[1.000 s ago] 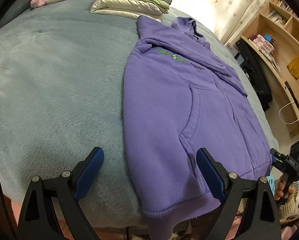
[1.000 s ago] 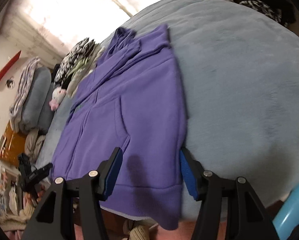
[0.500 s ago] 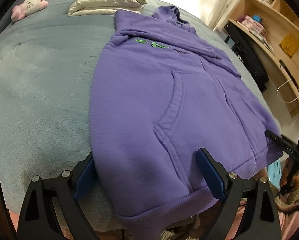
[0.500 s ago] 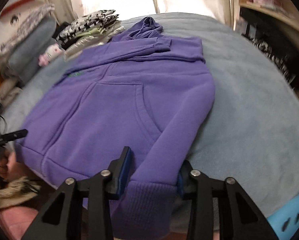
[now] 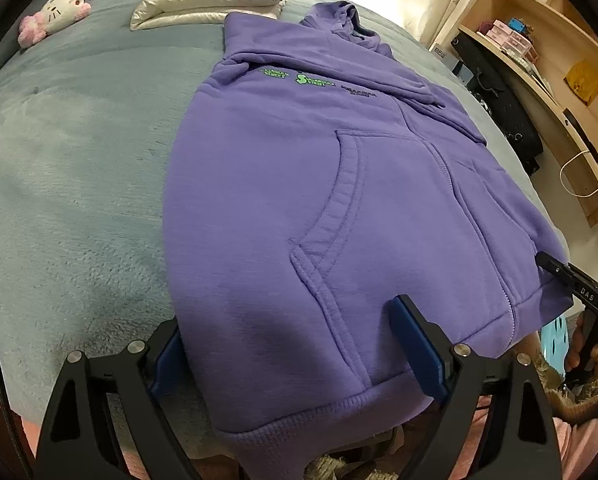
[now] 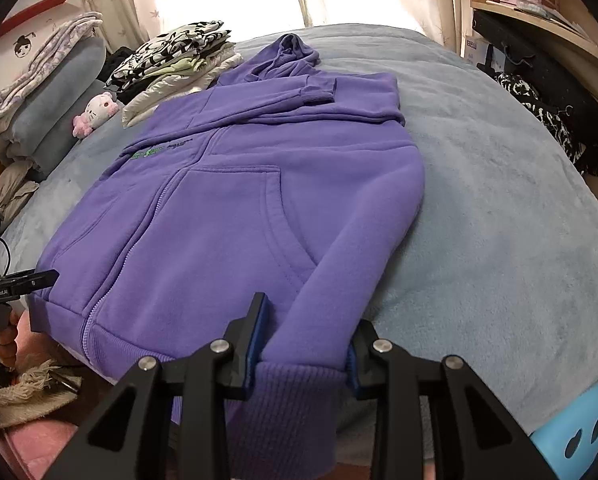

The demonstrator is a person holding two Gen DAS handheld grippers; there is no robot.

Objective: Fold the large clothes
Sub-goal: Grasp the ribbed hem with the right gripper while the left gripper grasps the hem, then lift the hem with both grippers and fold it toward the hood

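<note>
The purple hoodie (image 5: 283,208) lies face up on the grey-blue blanket (image 5: 71,168), sleeves already crossed over its chest, which narrows it for a hem-to-hood fold. At its left hem corner the left gripper (image 5: 295,344) stands wide, its blue pads either side of the cloth without pressing (poised, I judge, for a pinch). At the opposite corner the right gripper (image 6: 303,340) has just been closing, and its pads now squeeze the ribbed hem. The garment's long axis runs away from both grippers, hem overhanging the near bed edge, hood pointing toward the stack of folded clothes (image 6: 179,56) and the window.
</note>
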